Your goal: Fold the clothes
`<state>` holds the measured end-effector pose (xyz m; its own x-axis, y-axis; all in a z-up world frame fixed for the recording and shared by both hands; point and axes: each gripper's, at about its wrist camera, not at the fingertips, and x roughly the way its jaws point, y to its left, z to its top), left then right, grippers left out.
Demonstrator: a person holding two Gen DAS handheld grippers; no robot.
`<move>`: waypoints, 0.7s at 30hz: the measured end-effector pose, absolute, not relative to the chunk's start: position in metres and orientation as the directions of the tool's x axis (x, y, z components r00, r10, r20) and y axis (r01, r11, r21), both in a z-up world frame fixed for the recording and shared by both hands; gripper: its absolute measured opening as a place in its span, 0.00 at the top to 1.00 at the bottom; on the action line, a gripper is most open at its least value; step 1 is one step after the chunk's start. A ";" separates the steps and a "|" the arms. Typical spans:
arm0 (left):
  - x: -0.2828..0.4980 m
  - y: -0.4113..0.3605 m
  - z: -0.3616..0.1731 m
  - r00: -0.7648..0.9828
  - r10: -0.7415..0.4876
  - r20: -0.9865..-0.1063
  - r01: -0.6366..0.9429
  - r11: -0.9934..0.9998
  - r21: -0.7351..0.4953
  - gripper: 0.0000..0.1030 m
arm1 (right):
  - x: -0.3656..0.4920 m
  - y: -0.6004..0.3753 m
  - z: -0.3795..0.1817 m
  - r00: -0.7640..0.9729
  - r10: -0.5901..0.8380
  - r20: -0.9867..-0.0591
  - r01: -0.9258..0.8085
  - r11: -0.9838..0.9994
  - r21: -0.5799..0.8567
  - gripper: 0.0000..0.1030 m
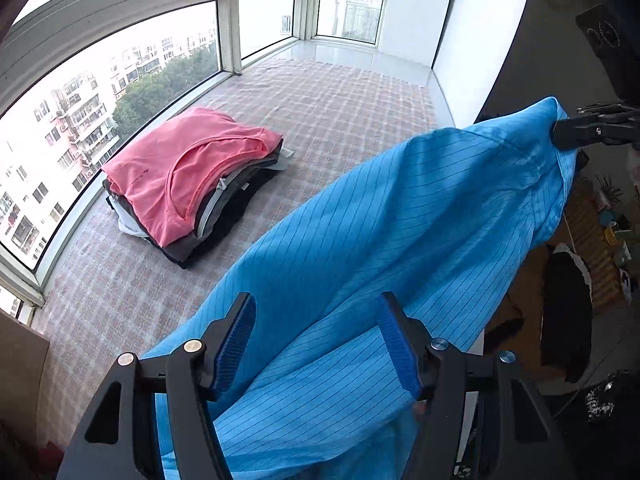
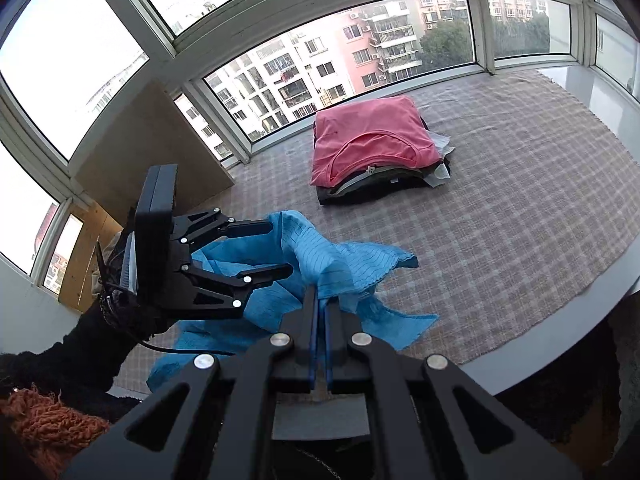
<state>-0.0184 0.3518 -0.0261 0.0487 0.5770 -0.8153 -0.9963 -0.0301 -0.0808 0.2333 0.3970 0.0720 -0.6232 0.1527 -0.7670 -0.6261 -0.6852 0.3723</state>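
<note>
Left gripper (image 1: 316,348): jaws apart, blue shirt (image 1: 380,248) draped between.
Right gripper (image 2: 321,300): clamped on shirt edge.
Shirt: lifted over checked mat (image 2: 500,216).
Stack (image 2: 376,152): 1 o'clock, pink top (image 1: 180,172) uppermost.

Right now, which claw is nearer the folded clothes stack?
Left. The left claw hovers open over the blue garment, closer to the stack; the right claw pinches cloth farther back.

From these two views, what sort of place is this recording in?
Likely a high-rise flat's enclosed bay-window ledge: wraparound windows facing apartment blocks, a checked mat holding a stack of folded clothes, and a blue striped garment being handled.
</note>
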 end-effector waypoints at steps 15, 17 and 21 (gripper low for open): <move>-0.073 0.344 -0.037 -0.301 0.515 -0.803 -0.943 -0.286 0.170 0.72 | 0.240 0.393 0.086 -0.657 0.175 -0.733 -0.613 -0.690 0.384 0.98; -0.070 0.330 -0.033 -0.214 0.531 -0.820 -0.973 -0.194 0.128 0.88 | 0.238 0.390 0.086 -0.653 0.173 -0.737 -0.614 -0.690 0.382 0.98; -0.061 0.309 -0.035 -0.087 0.517 -0.851 -0.996 -0.032 0.082 0.88 | 0.237 0.383 0.084 -0.648 0.166 -0.743 -0.617 -0.687 0.384 0.98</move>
<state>-0.0608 0.3091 -0.0346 -0.0868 0.5173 -0.8514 -0.9961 -0.0322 0.0819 0.2369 0.3828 0.0837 -0.6479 0.1661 -0.7434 -0.6168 -0.6871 0.3840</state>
